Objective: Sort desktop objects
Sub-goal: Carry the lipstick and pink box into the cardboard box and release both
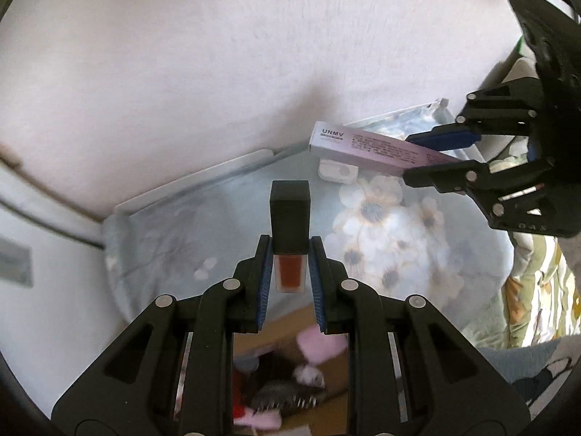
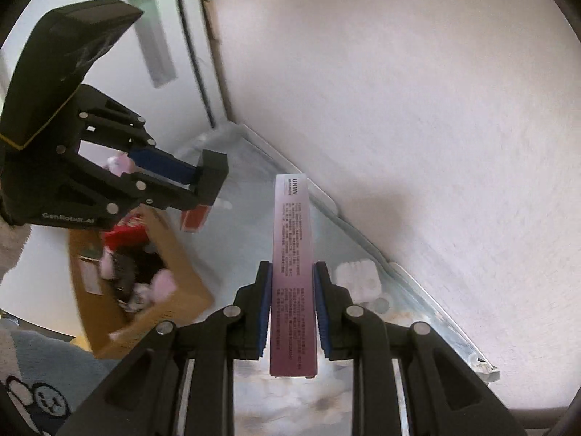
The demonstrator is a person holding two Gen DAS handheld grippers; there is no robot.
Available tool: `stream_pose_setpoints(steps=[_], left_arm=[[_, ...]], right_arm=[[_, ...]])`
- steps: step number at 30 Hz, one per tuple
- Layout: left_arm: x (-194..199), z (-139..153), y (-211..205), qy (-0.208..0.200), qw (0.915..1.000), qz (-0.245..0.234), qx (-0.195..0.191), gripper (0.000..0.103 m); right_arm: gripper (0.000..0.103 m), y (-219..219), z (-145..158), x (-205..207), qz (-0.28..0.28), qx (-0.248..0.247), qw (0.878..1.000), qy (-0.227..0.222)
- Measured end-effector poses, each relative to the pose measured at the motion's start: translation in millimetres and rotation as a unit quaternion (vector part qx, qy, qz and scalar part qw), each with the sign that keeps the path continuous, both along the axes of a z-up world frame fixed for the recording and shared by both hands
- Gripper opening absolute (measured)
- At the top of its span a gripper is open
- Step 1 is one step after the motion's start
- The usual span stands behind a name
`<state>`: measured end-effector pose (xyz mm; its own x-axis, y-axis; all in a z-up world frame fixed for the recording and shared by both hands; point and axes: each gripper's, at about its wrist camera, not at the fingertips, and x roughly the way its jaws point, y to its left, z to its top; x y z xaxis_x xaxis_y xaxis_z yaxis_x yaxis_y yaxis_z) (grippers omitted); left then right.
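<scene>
Cardboard box (image 1: 290,374), perhaps hairbrush (image 1: 290,398) inside

A floral tablecloth (image 1: 381,218) covers the table beside a white wall (image 1: 181,54).

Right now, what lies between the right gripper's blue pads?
The pink UNMV box, clamped lengthwise between the right gripper pads, clearest in the right wrist view.

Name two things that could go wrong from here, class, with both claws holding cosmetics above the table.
The left claw pinches the lipstick bottle low on its glass body; the heavy black cap juts out and might tip it loose. The right claw grips the long pink box near one end, so it could pivot or slide.
</scene>
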<state>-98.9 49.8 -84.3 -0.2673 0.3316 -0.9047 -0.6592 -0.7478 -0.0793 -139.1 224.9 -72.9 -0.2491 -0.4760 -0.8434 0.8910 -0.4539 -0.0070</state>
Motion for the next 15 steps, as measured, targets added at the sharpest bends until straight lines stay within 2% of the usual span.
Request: stream_pose_setpoints(steps=[4,7,11,15], left_arm=[[27,24,-41,0.018,0.9996,0.017,0.010,0.018],[40,31,-68,0.021,0.9991,0.034,0.015,0.018],[62,22,-107,0.011,0.9976,0.065,0.019,0.018],[78,7,-145,-0.009,0.9948,0.099,0.022,0.018]], right_arm=[[0.021,-14,20,37,0.017,-0.003,1.000,0.007],[0.021,-28,17,59,0.034,-0.010,0.999,0.007],[0.021,-53,13,102,0.067,-0.015,0.998,-0.002],[0.021,-83,-4,133,0.092,-0.012,0.996,-0.013]])
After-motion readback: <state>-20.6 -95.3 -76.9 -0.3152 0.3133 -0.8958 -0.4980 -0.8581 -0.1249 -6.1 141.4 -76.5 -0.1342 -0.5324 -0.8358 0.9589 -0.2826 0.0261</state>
